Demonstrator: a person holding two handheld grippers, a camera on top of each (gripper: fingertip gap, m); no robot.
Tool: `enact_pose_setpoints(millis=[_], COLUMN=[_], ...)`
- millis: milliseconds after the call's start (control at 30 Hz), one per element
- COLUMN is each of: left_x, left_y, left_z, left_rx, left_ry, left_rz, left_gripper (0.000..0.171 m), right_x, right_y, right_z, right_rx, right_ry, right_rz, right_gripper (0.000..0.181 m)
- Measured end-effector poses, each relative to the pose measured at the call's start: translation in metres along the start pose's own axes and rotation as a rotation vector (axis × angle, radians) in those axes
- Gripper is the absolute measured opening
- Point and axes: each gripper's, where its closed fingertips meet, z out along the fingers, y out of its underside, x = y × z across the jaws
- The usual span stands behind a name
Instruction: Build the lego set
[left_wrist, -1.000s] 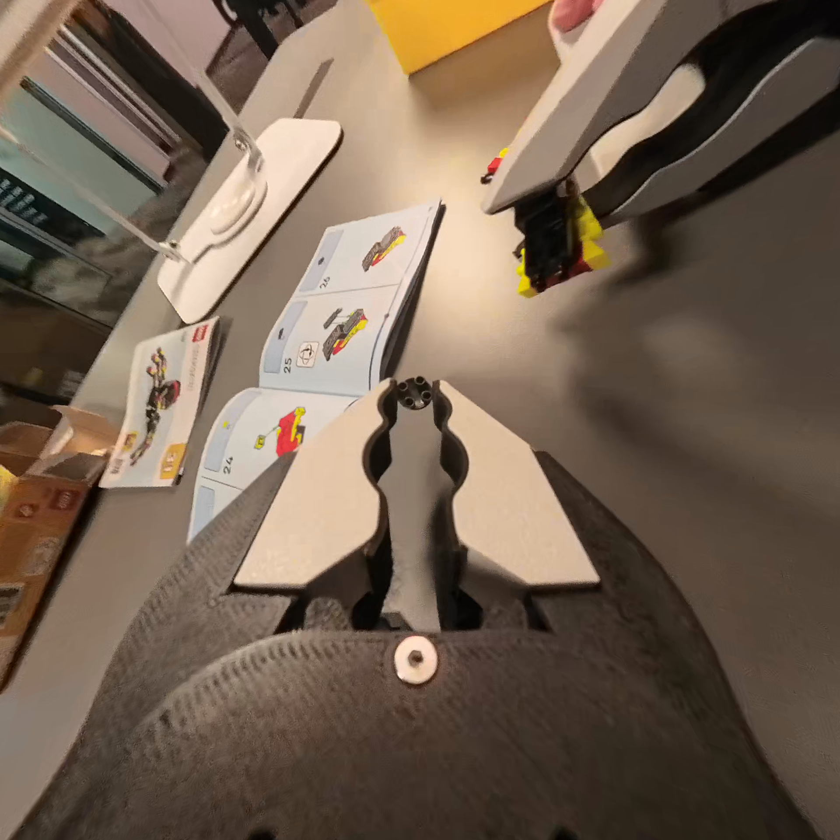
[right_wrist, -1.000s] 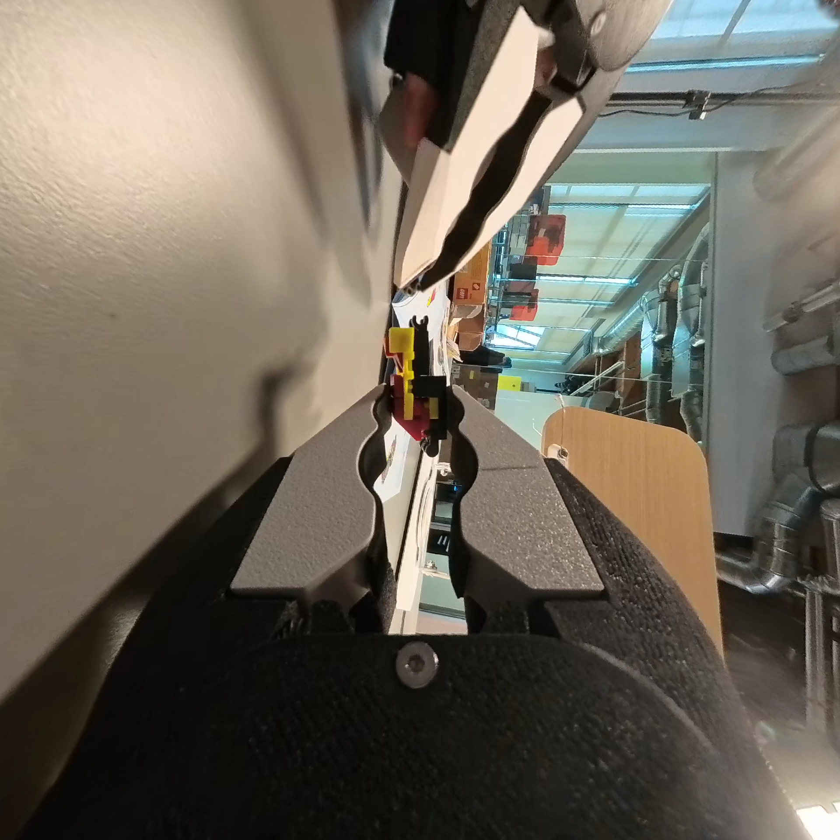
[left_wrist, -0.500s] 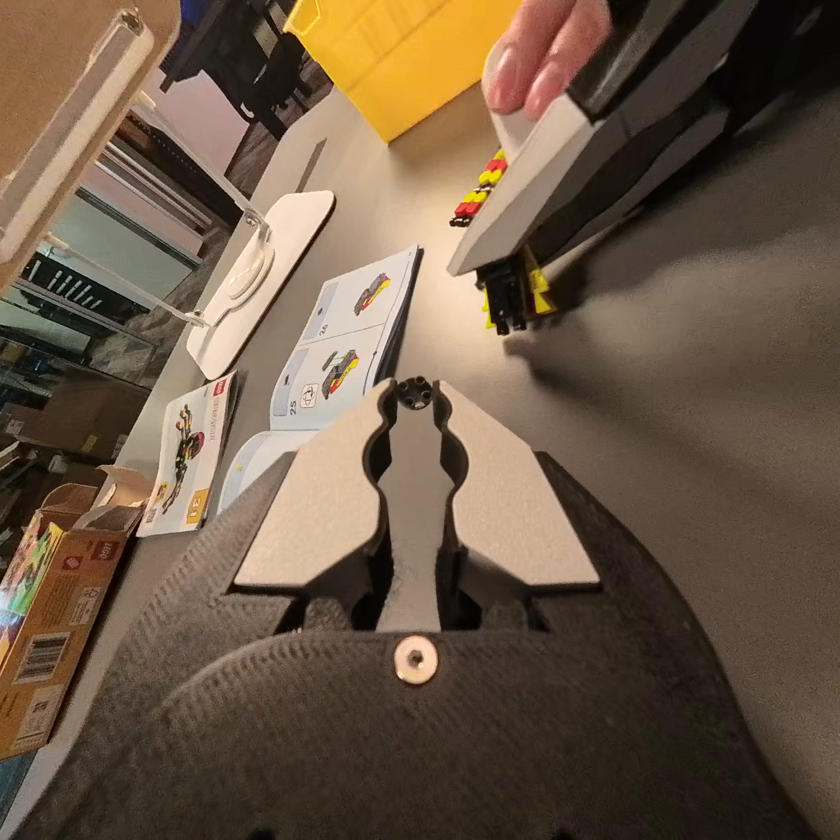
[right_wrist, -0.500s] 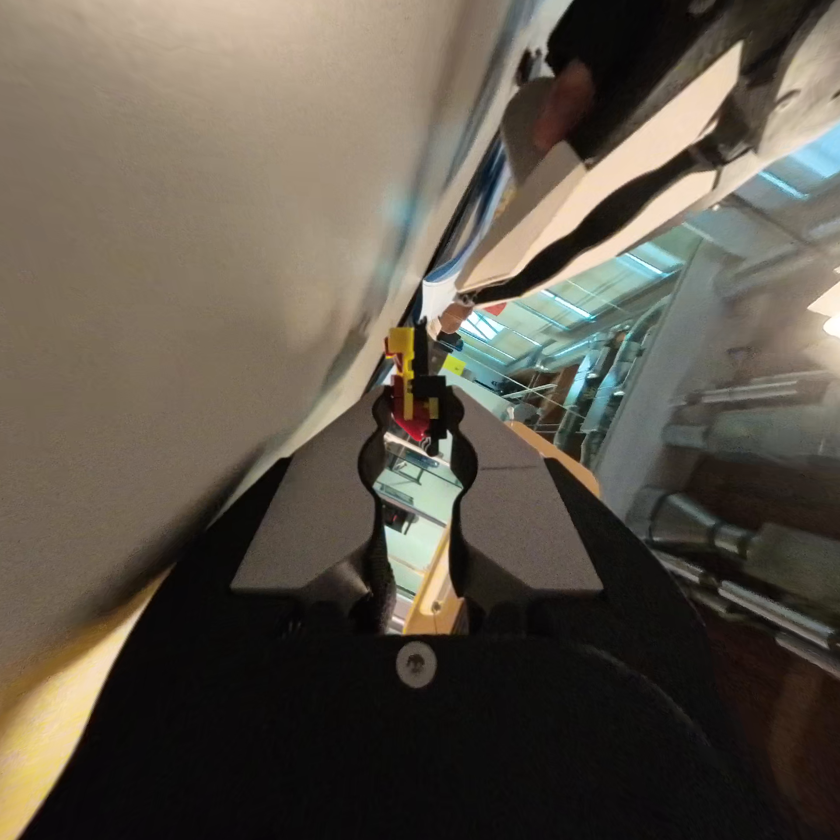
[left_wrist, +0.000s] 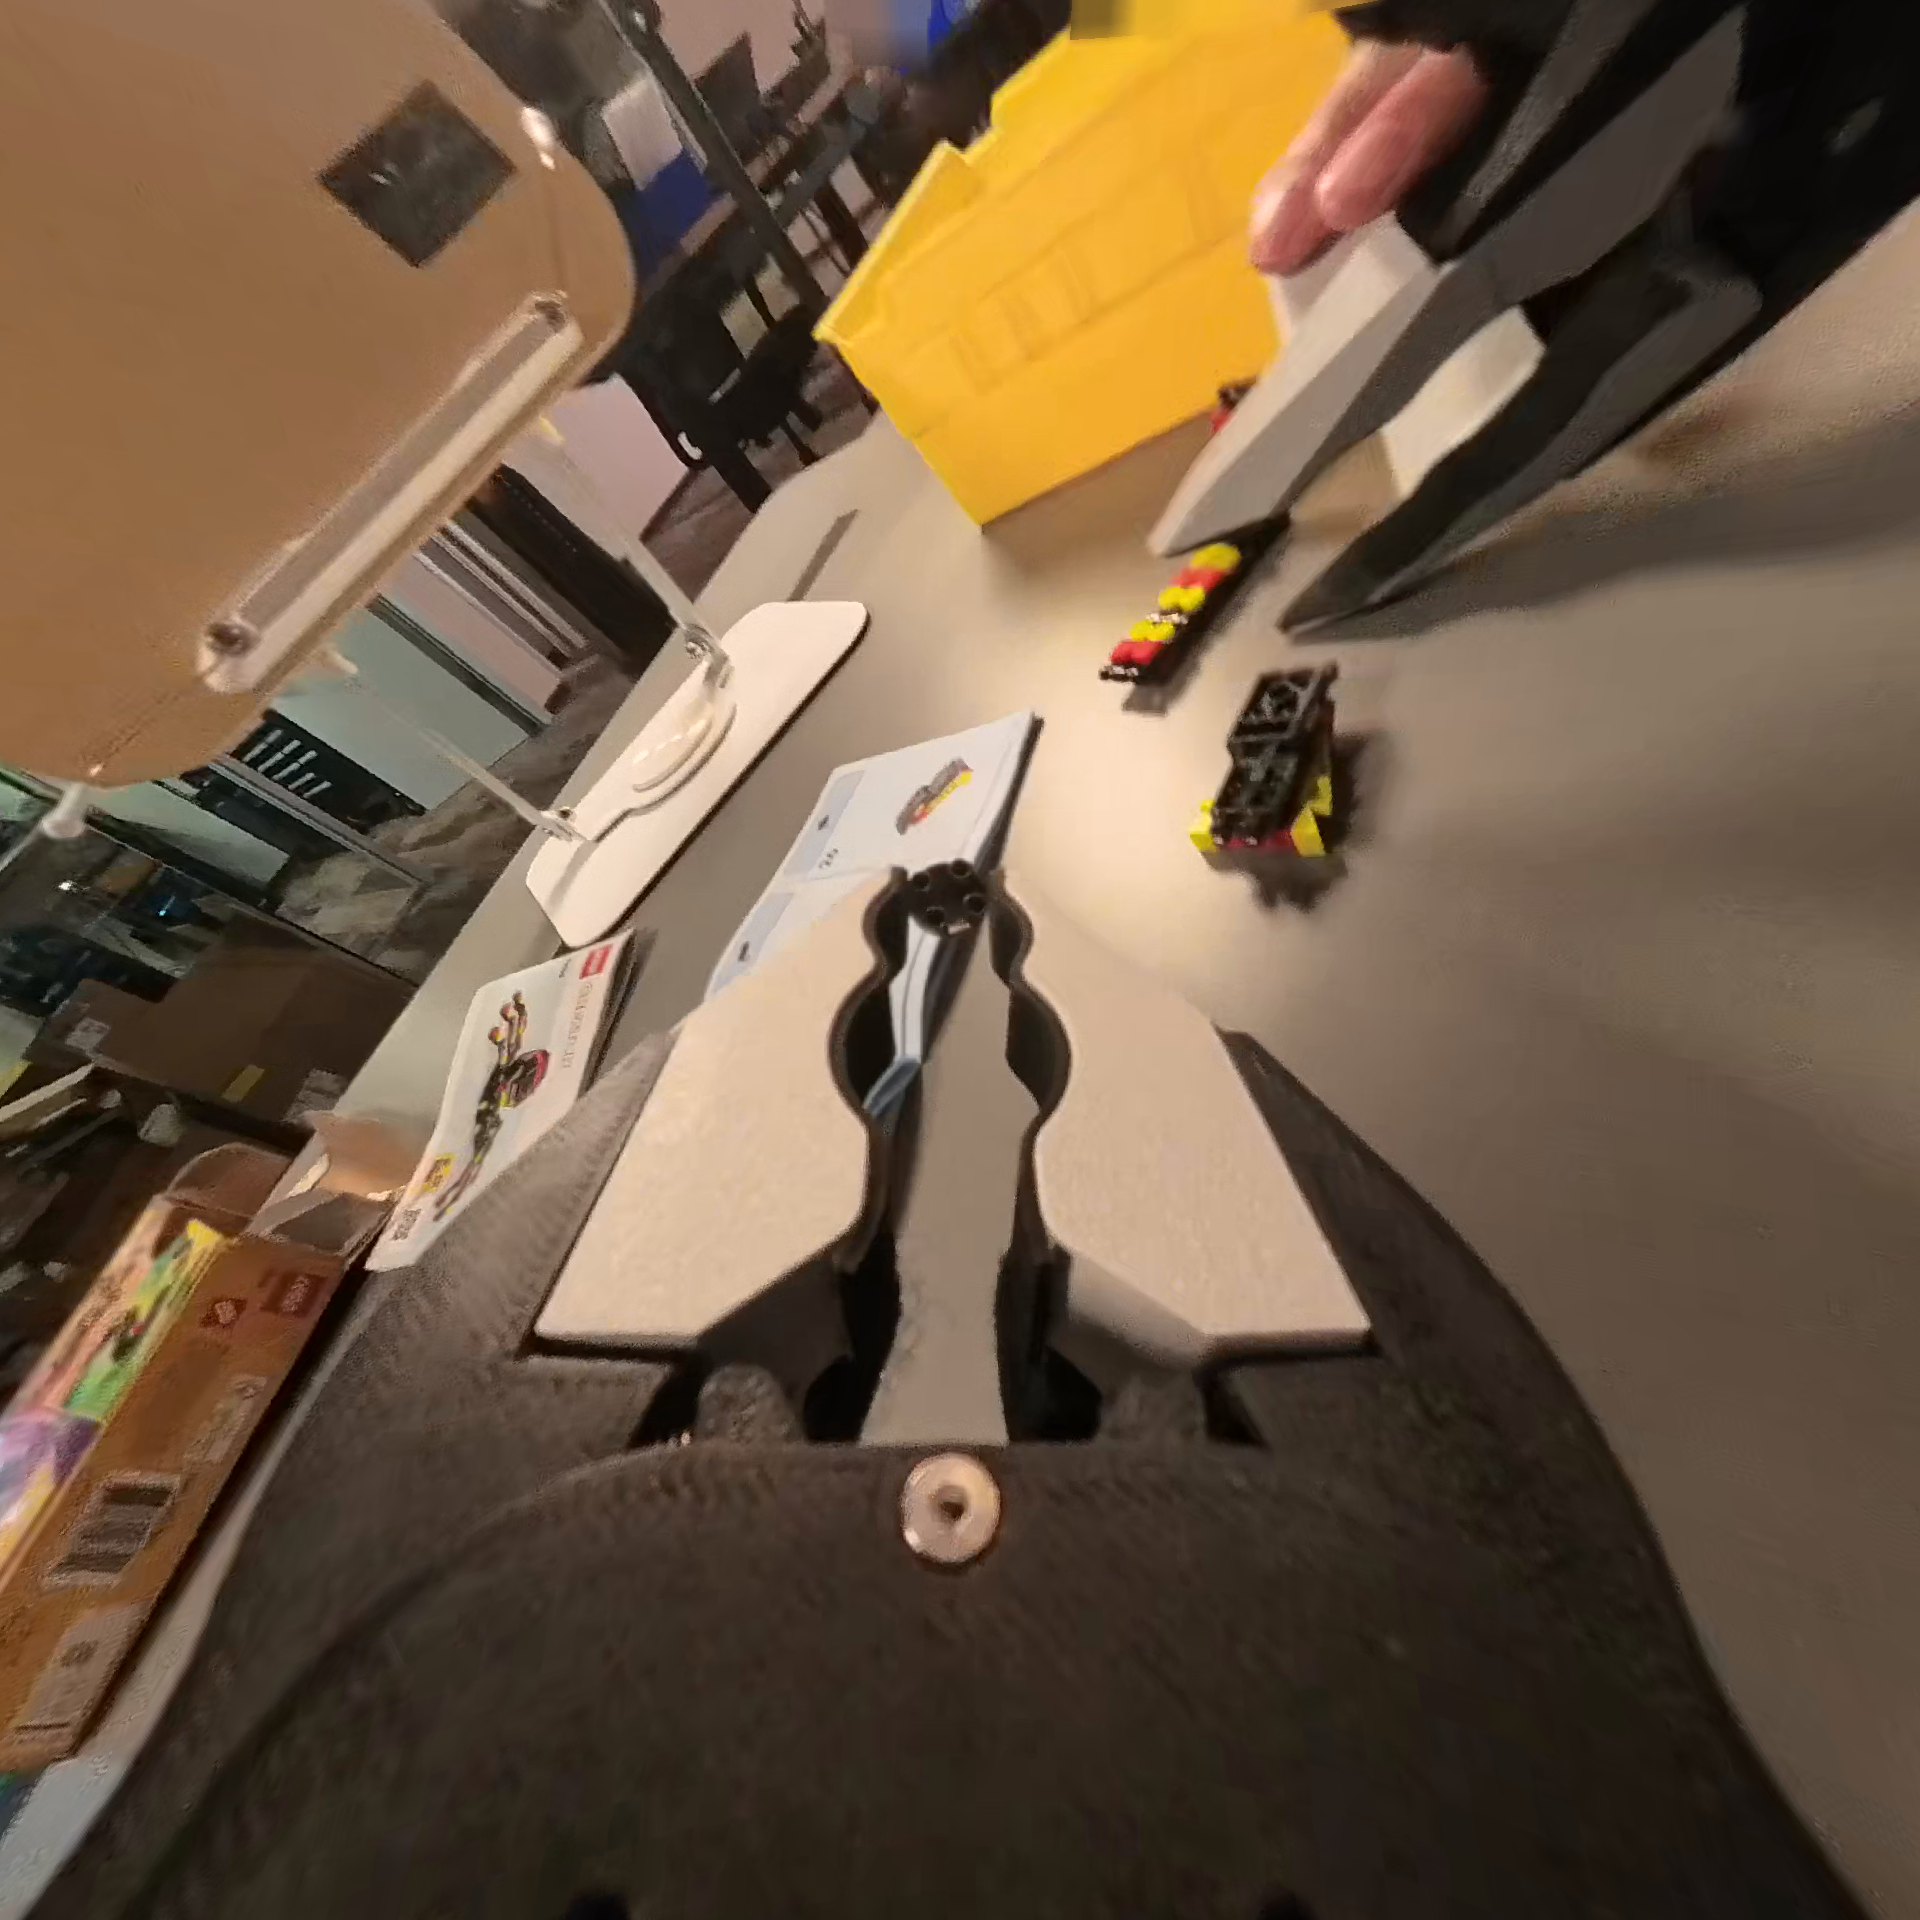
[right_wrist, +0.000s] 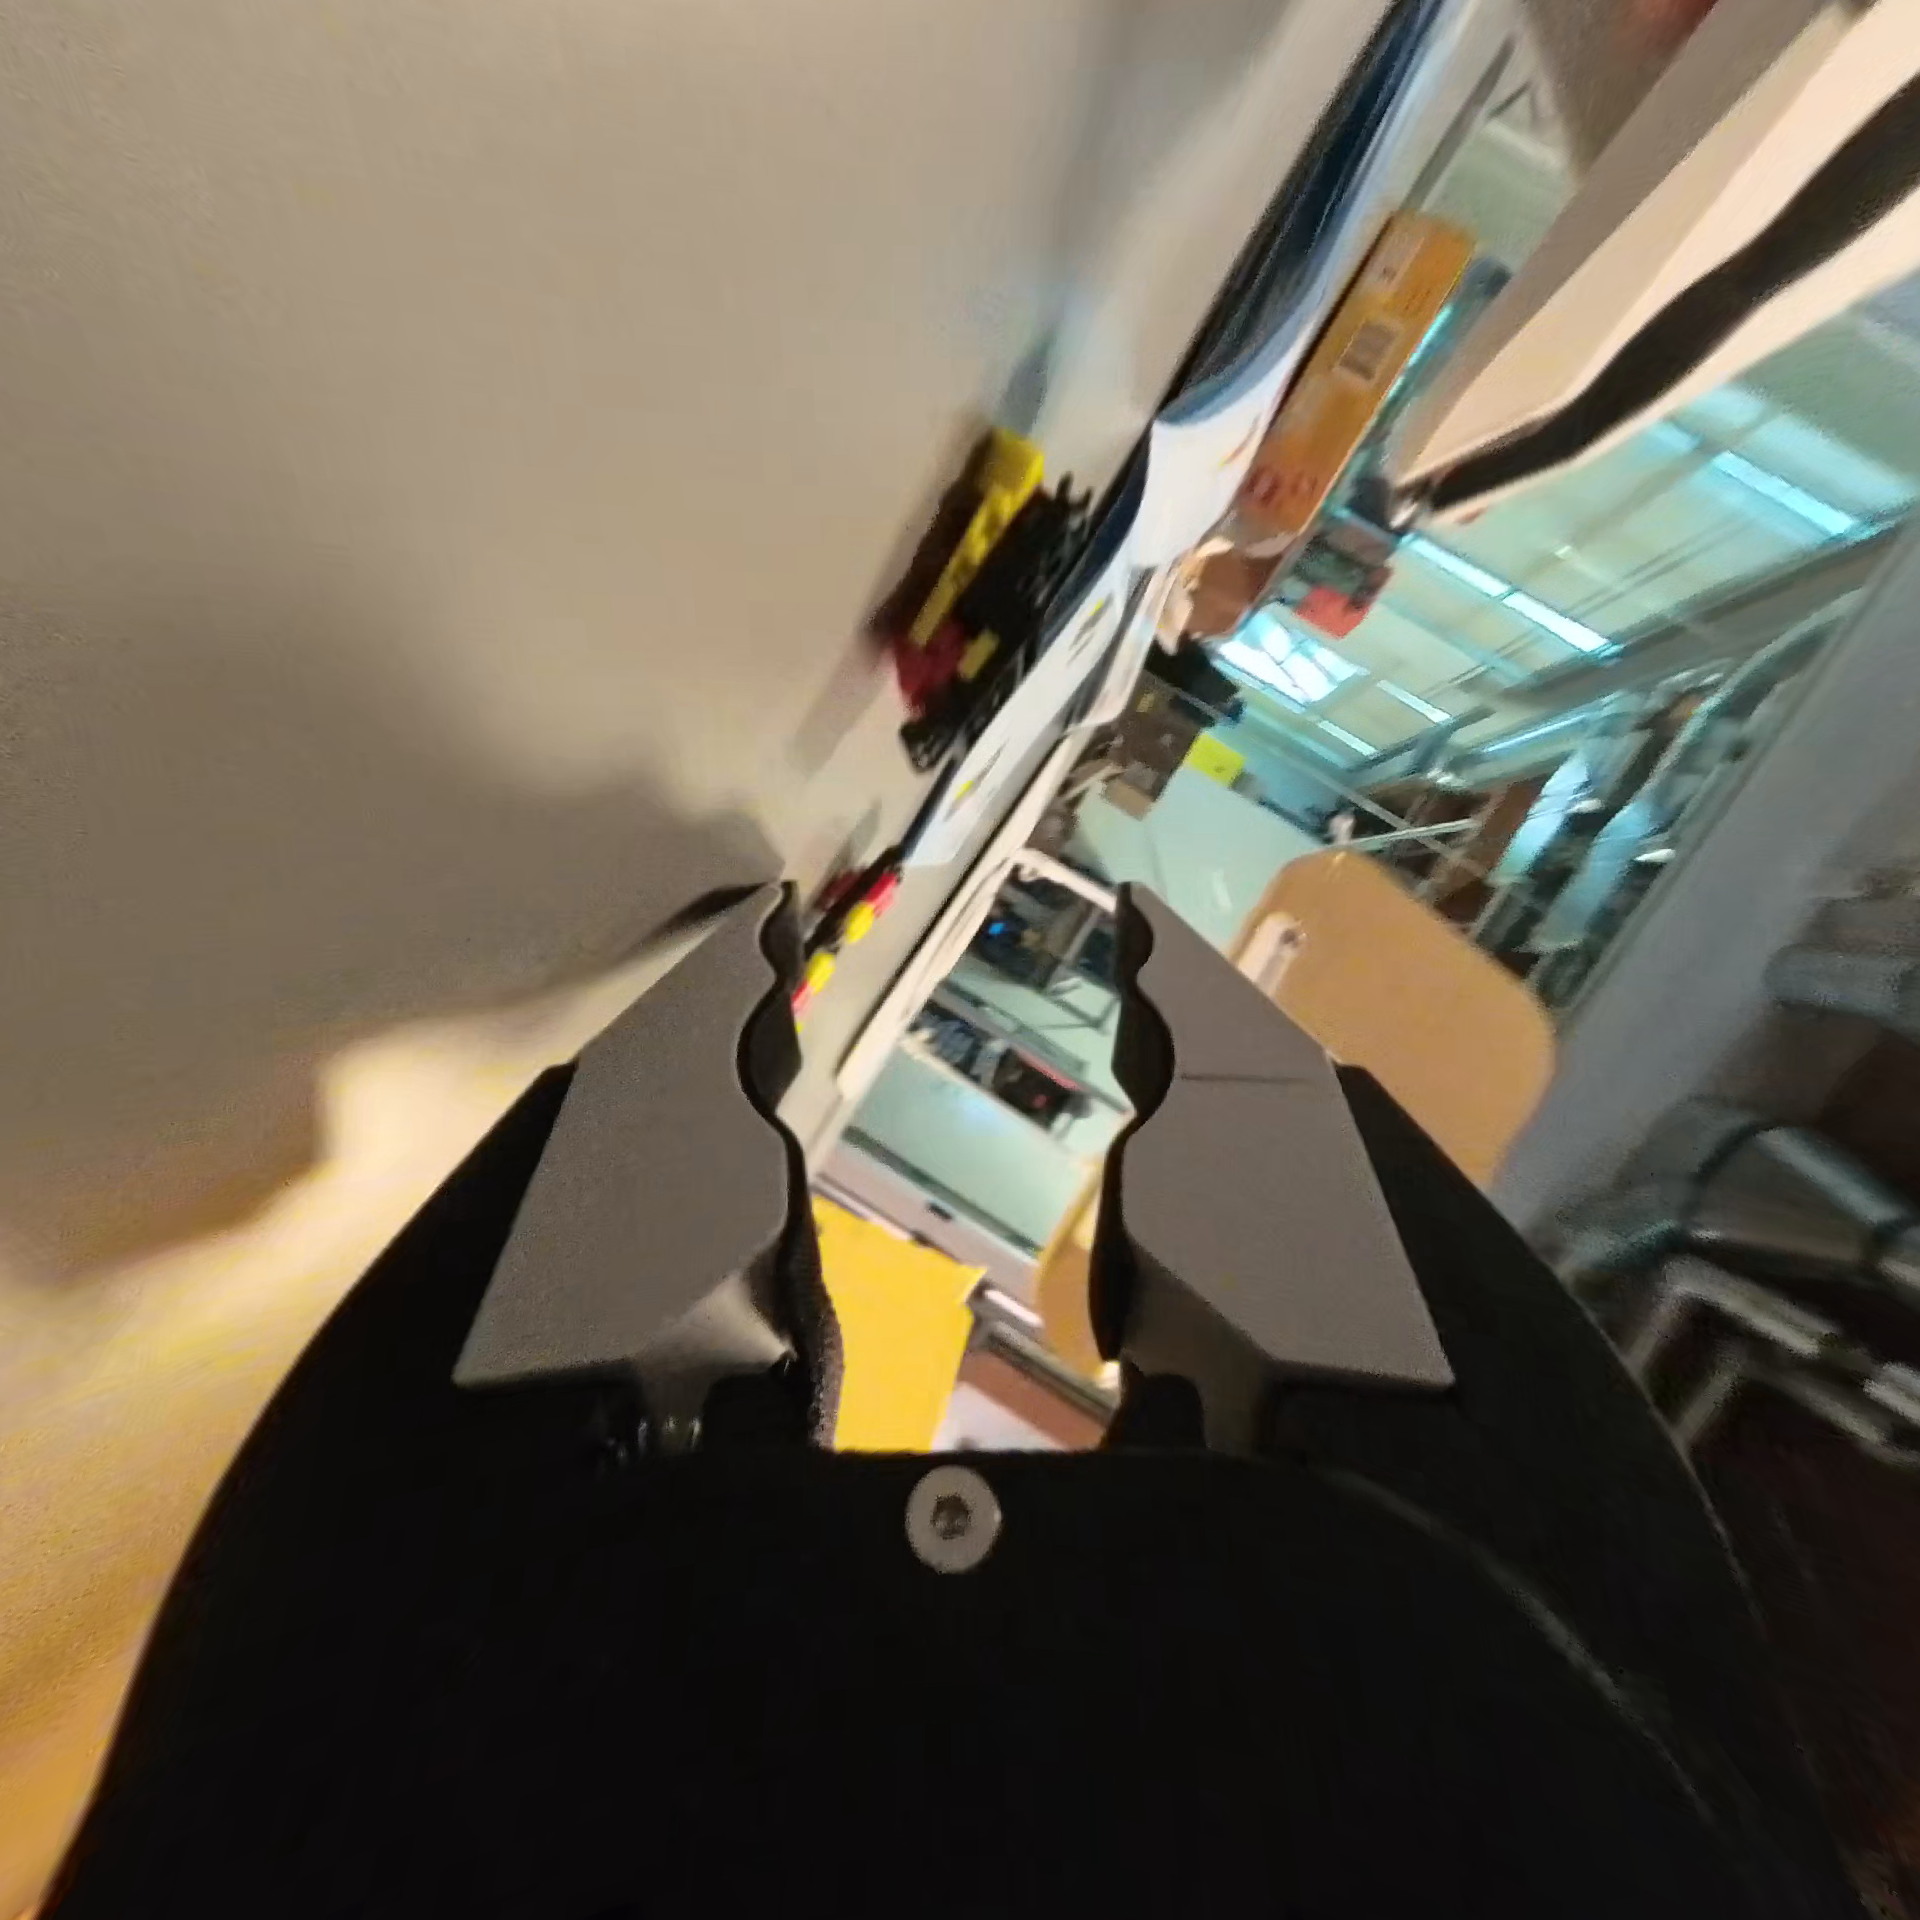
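My left gripper is shut on a small black round piece with holes, held at its fingertips above the grey table. The black, yellow and red lego model lies on the table to the front right, free of both grippers. It also shows, blurred, in the right wrist view. My right gripper is open and empty. In the left wrist view it hovers over a short strip of red and yellow pieces, held by a hand.
An open instruction booklet lies just past my left fingertips, with a second booklet and a cardboard box to the left. A white stand base and a yellow bin stand farther back.
My right gripper opened and let go of the lego model, which now lies on the table, and it drew back from it. My left gripper kept its hold on the black round piece.
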Motion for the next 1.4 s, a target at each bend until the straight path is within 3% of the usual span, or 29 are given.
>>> enact_pose_setpoints(millis=[167, 300, 400, 467, 500, 567, 633, 767, 1200, 1267, 1400], left_x=[-0.014, -0.004, 0.015, 0.024, 0.027, 0.022, 0.016, 0.017, -0.003, -0.002, -0.002], left_y=[-0.015, -0.031, -0.058, -0.076, -0.084, -0.097, -0.106, -0.109, -0.115, -0.114, -0.113], left_z=[-0.012, -0.017, -0.029, -0.040, -0.046, -0.056, -0.066, -0.071, -0.077, -0.075, -0.073], left_rx=[0.126, 0.212, 0.338, 0.429, 0.474, 0.560, 0.629, 0.658, 0.790, 0.779, 0.776], left_ry=[0.010, 0.083, 0.252, 0.395, 0.478, 0.598, 0.697, 0.818, 0.873, 0.862, 0.848], left_rz=[-0.140, -0.169, -0.256, -0.401, -0.492, -0.680, -0.823, -0.940, -1.186, -1.184, -1.193], left_gripper=[0.014, 0.014, 0.014, 0.014, 0.014, 0.014, 0.013, 0.013, 0.013, 0.000, 0.000], right_x=[-0.016, -0.027, -0.010, 0.040, 0.065, 0.102, 0.120, 0.144, 0.168, 0.172, 0.169], right_y=[0.013, 0.024, 0.001, -0.024, -0.030, -0.038, -0.052, -0.070, -0.063, -0.061, -0.060], right_z=[-0.024, -0.038, -0.042, -0.045, -0.047, -0.051, -0.052, -0.057, -0.053, -0.053, -0.048], right_rx=[0.011, -0.022, 0.083, 0.265, 0.336, 0.389, 0.406, 0.453, 0.381, 0.384, 0.374], right_ry=[-0.102, -0.193, -0.333, -0.268, -0.189, -0.044, 0.000, 0.069, 0.294, 0.329, 0.320], right_rz=[0.237, 0.346, 0.838, 1.142, 1.202, 1.190, 1.122, 1.002, 0.969, 0.991, 0.995], right_gripper=[0.059, 0.061, 0.062, 0.060, 0.057, 0.048, 0.040, 0.023, 0.018, 0.014, 0.015])
